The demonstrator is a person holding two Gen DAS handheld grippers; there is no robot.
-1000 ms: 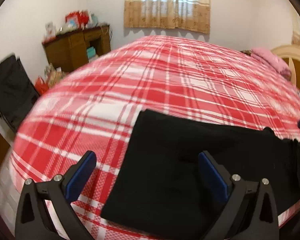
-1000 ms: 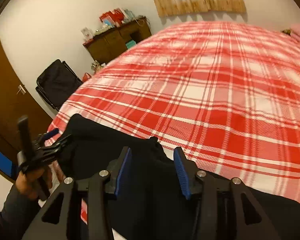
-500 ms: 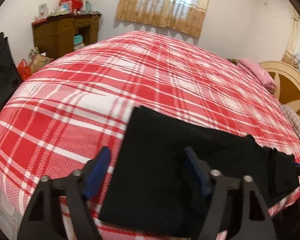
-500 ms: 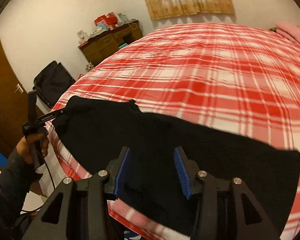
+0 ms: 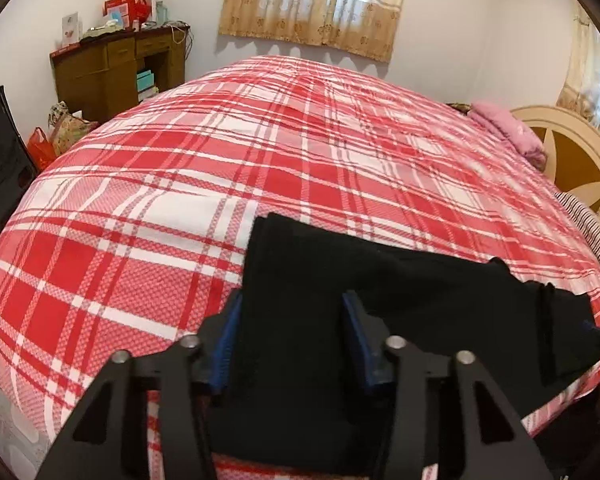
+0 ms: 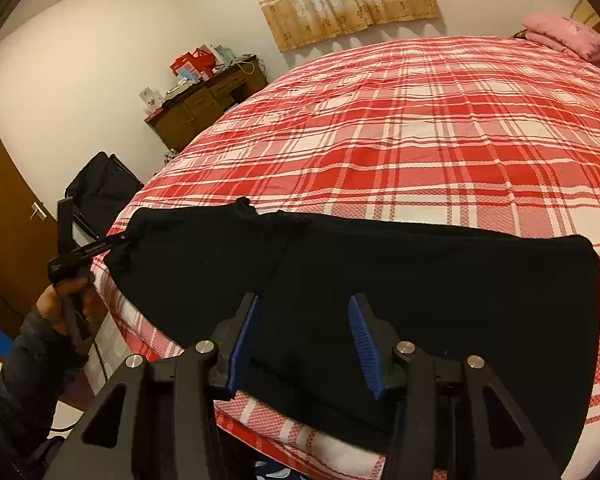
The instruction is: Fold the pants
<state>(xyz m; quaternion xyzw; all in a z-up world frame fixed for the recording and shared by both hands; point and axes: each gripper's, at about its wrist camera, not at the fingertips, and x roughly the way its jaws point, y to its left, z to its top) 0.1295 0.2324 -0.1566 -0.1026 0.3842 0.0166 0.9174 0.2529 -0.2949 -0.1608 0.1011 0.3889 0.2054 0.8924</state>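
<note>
Black pants (image 5: 320,280) lie stretched along the near edge of a red and white plaid bed (image 5: 300,152); in the right wrist view they (image 6: 420,272) span from left to right. My left gripper (image 5: 288,320) is partly open, with its blue pads on either side of the pants' left end, cloth between them. The right wrist view shows it (image 6: 116,242) from the side at the pants' left corner. My right gripper (image 6: 304,320) is partly open over the pants' near edge, with cloth between its blue pads.
A wooden desk (image 5: 112,68) with boxes stands at the far left wall. A black folding chair (image 6: 100,192) is beside the bed. A pink pillow (image 5: 508,132) and a headboard (image 5: 580,156) are at the right. A brown door (image 6: 4,216) is on the left.
My left gripper has narrowed from wide open and closed in around the pants' left end. The pants now lie flatter and stretched out along the bed's edge. My right gripper has drawn back.
</note>
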